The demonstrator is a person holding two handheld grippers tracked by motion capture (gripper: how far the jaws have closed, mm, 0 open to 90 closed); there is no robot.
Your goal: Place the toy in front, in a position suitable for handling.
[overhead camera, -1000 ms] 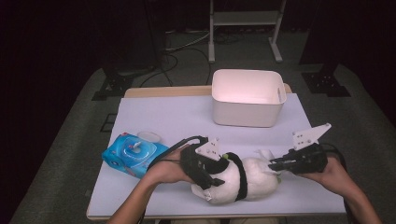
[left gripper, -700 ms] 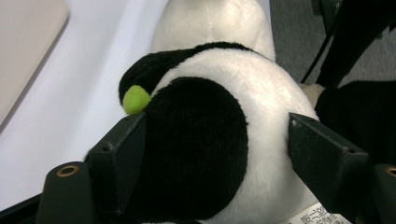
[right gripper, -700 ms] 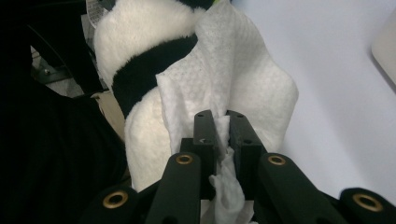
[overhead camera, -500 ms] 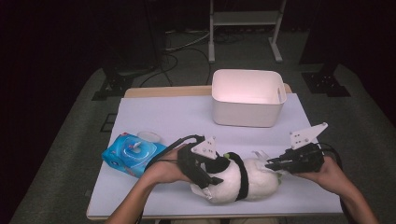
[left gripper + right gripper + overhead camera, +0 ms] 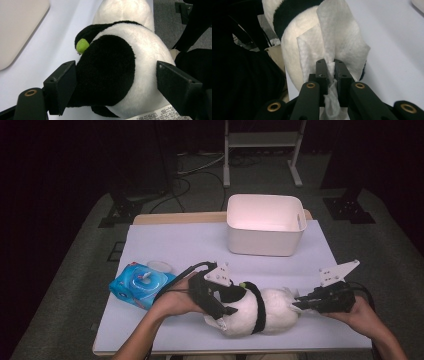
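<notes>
A black and white plush toy (image 5: 270, 312) with a green beak (image 5: 82, 45) lies on its side near the table's front edge. My left gripper (image 5: 225, 312) straddles its head end. In the left gripper view the toy (image 5: 112, 62) sits between the wide-set jaws of that gripper (image 5: 116, 82). Both pads rest against the plush, and the jaws have just been opening a little. My right gripper (image 5: 297, 304) is at the toy's right end. In the right gripper view that gripper (image 5: 330, 67) is shut on a white wipe (image 5: 337, 37), which lies against the toy's white fur.
A white plastic bin (image 5: 265, 225) stands at the back right of the pale table cover (image 5: 175, 245). A blue pack of wipes (image 5: 142, 284) lies at the front left, with a small round lid (image 5: 159, 266) just behind it. Cables and a metal stand are on the floor beyond.
My right gripper has sunk a little and shifted left, bringing the wipe against the toy. The left hand and the toy have stayed where they were.
</notes>
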